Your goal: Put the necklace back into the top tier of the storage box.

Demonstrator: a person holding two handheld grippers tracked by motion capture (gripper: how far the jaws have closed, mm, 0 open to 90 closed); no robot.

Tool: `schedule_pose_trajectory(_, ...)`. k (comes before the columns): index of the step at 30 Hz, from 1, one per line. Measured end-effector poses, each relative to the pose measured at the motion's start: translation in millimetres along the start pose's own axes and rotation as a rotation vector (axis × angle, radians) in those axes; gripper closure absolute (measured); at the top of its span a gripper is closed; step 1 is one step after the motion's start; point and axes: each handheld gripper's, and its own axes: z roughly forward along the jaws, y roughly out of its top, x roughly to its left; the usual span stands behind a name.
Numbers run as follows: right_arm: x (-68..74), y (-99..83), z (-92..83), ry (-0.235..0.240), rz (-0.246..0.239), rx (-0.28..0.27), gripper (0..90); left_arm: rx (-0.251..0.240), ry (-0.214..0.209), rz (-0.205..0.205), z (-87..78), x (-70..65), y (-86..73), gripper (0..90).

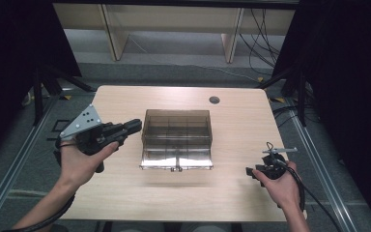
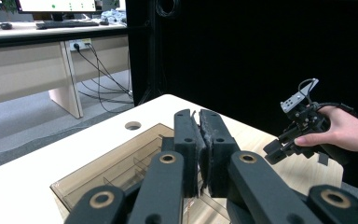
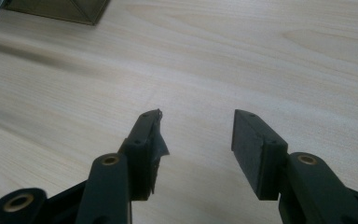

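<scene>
Worktop (image 1: 125,193): pale wood with rounded corners; a round cable hole (image 1: 214,100) sits near its far edge, right of centre.
Surroundings: black curtains hang at both sides; beyond the far edge are pale desk legs and loose cables on a grey floor.
Organizer box (image 1: 176,139): a clear, smoke-tinted plastic box at the middle of the worktop, with nothing between it and either claw.
Box lid: swung open toward the person, its front edge with two small catches lying on the worktop.
Box inside: thin dividers split it into compartments; no contents can be made out in them.
Left claw (image 1: 134,126): held off the worktop at the left, pointing right, its tip just beside the box's upper left corner; jaws pressed together with nothing between them.
Right claw (image 1: 251,172): low over the worktop's near right part, well apart from the box; jaws stand wide with bare wood between them.
</scene>
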Motion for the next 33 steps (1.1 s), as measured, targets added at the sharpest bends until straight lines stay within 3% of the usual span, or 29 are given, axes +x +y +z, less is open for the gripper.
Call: schedule_pose_trajectory(33,-0.6,-0.3,0.1,0.010,0.003,-0.001,52.7,0.096,-0.004,-0.017,27.1,10.2,-25.7,85.6)
